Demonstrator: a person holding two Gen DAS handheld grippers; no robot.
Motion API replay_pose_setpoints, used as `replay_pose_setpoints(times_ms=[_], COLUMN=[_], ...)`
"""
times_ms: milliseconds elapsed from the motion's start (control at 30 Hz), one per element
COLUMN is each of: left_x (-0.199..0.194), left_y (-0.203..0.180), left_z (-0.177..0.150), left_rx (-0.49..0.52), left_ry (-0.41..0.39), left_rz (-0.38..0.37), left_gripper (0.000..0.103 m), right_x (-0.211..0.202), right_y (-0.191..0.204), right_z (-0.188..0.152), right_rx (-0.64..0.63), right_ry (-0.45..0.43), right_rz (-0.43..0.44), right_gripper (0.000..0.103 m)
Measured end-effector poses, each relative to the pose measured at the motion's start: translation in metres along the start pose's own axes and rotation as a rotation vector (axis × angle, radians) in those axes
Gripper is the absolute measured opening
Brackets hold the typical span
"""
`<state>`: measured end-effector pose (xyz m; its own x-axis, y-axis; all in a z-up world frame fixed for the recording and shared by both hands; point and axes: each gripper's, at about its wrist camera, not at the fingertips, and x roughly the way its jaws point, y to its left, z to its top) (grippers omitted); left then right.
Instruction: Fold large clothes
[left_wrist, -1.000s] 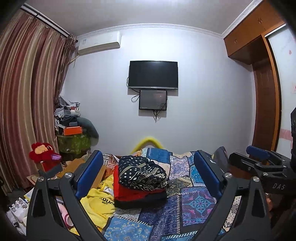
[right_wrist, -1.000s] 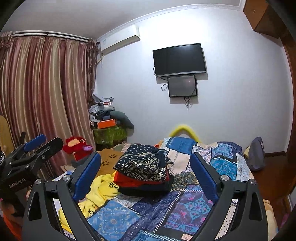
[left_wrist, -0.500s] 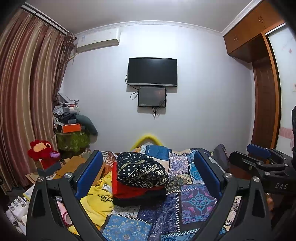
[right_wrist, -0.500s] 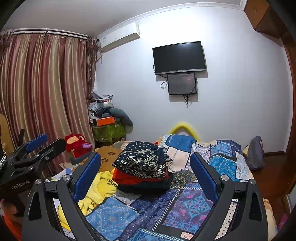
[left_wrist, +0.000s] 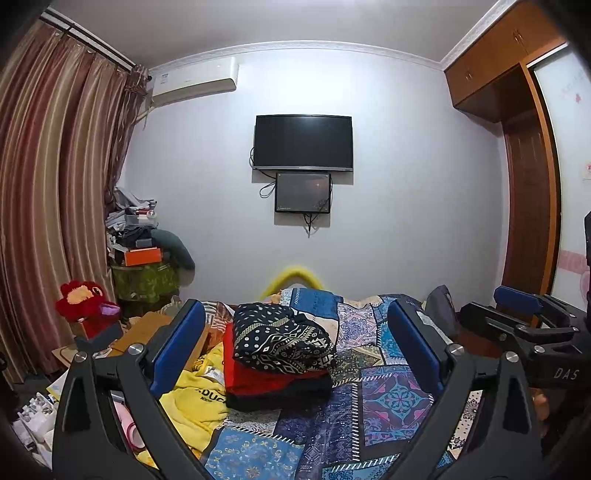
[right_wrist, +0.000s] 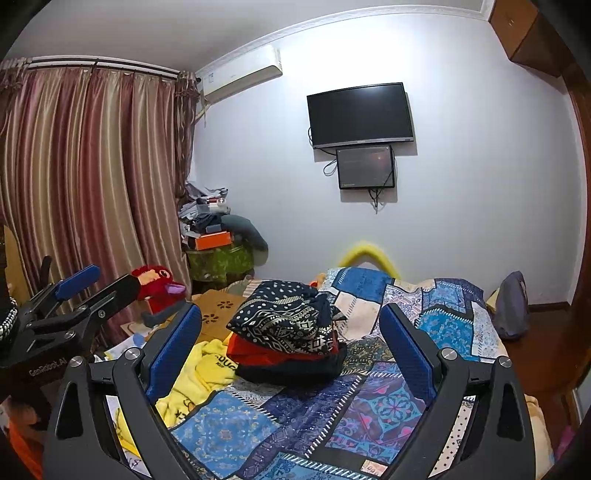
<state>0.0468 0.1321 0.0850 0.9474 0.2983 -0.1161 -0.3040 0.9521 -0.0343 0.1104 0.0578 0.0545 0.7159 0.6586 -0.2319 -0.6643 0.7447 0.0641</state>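
A stack of folded clothes (left_wrist: 280, 354) lies on the patchwork bedspread (left_wrist: 388, 398): a black-and-white patterned piece on top, red and black pieces under it. It also shows in the right wrist view (right_wrist: 291, 332). A crumpled yellow garment (left_wrist: 195, 402) lies left of the stack, also in the right wrist view (right_wrist: 199, 373). My left gripper (left_wrist: 295, 347) is open and empty, held above the bed short of the stack. My right gripper (right_wrist: 291, 343) is open and empty, likewise short of the stack. Each gripper shows in the other's view, the right one (left_wrist: 532, 325) and the left one (right_wrist: 59, 314).
A red plush toy (left_wrist: 83, 304) and cardboard lie left of the bed. A cluttered green-covered stand (left_wrist: 144, 273) sits in the corner by the curtains (left_wrist: 44, 206). A TV (left_wrist: 303, 142) hangs on the far wall. A wooden wardrobe (left_wrist: 528, 206) stands at right. A grey bag (right_wrist: 511, 306) lies at the bed's right edge.
Both views have tilted down a little and drawn slightly back; the stack sits a bit higher in frame. Both grippers stay open and empty.
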Motion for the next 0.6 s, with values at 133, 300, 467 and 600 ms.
replay_pose_setpoints(times_ms=[133, 300, 467, 600], left_x=[-0.0002, -0.0009, -0.0012, 0.0003], left_y=[-0.0012, -0.0031, -0.0044, -0.0043], left_z=[-0.0007, -0.0014, -0.0020, -0.0025], left_rx=[-0.001, -0.001, 0.003, 0.002], left_ry=[-0.004, -0.007, -0.001, 0.009], left_rz=[0.001, -0.002, -0.008, -0.037], left_gripper=[0.100, 0.102, 0.102, 0.102], right_x=[0.0001, 0.0000, -0.0009, -0.0018], right_y=[-0.0008, -0.0003, -0.0010, -0.0019], right_z=[-0.0004, -0.0012, -0.0005, -0.0007], right_rx=[0.004, -0.001, -0.001, 0.007], right_ry=[-0.002, -0.002, -0.007, -0.014], right_rz=[-0.002, -0.009, -0.017, -0.026], right_gripper=[0.096, 0.096, 0.096, 0.096])
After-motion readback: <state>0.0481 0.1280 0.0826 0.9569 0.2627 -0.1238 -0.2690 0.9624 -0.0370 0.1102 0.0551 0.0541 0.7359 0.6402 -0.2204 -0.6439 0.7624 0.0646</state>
